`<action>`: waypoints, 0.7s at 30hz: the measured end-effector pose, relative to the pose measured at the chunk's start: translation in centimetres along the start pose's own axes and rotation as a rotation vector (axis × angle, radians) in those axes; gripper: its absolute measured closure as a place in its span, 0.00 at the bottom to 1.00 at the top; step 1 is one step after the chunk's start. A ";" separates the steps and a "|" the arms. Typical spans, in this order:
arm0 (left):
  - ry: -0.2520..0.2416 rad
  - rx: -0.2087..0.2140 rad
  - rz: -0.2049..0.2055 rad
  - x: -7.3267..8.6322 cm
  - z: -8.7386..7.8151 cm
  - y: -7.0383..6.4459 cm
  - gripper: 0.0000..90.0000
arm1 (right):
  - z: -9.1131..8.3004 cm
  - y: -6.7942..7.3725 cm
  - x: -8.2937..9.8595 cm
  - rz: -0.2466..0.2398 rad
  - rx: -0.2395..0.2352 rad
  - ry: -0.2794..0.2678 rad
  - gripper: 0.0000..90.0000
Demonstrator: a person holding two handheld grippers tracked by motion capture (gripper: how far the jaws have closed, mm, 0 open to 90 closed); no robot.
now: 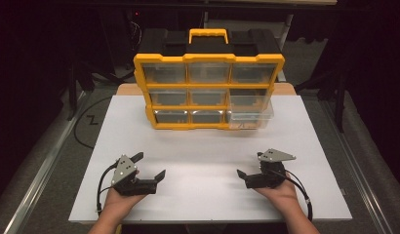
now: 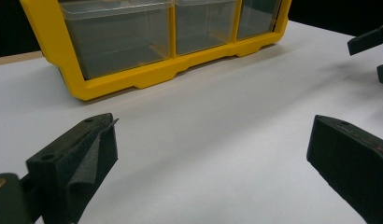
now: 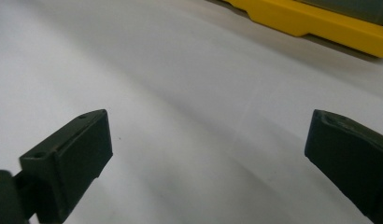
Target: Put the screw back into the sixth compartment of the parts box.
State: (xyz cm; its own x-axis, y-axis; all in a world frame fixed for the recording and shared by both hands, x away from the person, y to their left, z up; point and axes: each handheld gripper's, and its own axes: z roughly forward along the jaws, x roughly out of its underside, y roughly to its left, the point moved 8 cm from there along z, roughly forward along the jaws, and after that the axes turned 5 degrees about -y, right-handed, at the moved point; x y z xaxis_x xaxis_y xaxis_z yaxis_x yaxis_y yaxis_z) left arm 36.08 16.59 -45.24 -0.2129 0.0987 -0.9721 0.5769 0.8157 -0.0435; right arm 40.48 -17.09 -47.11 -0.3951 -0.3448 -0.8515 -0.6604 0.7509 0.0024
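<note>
A yellow and black drawer organizer (image 1: 208,85) with clear drawers stands upright at the back middle of the white table (image 1: 208,195). Its bottom right drawer (image 1: 250,116) sticks out a little. My left gripper (image 1: 150,165) rests near the front left of the table, open, with nothing between its jaws. My right gripper (image 1: 250,165) sits near the front right, also open and empty. In the left gripper view the left gripper (image 2: 213,154) faces the organizer (image 2: 133,46), with the right gripper (image 2: 372,46) at the far right. The right gripper (image 3: 208,149) looks over bare table toward the organizer's yellow base (image 3: 320,25).
A person's hands (image 1: 117,202) come in from the front edge and hold both grippers. Black cables (image 1: 103,187) trail off each gripper. A wooden tabletop edge (image 1: 130,89) shows behind the white surface. The surroundings are dark, with floor rails (image 1: 37,180) at the left.
</note>
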 end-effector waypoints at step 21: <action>-0.015 0.027 -0.012 -0.4 -0.4 -0.8 0.03 | -0.2 0.8 -1.9 -0.020 0.019 -0.126 0.01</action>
State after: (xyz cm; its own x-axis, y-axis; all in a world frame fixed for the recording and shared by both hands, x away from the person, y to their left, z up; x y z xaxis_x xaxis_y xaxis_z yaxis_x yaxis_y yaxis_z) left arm 35.44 16.14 -44.77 -0.2086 0.0801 -0.9747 0.5954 0.8011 -0.0616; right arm 40.54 -15.94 -45.37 -0.2979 -0.2877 -0.9102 -0.6548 0.7554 -0.0244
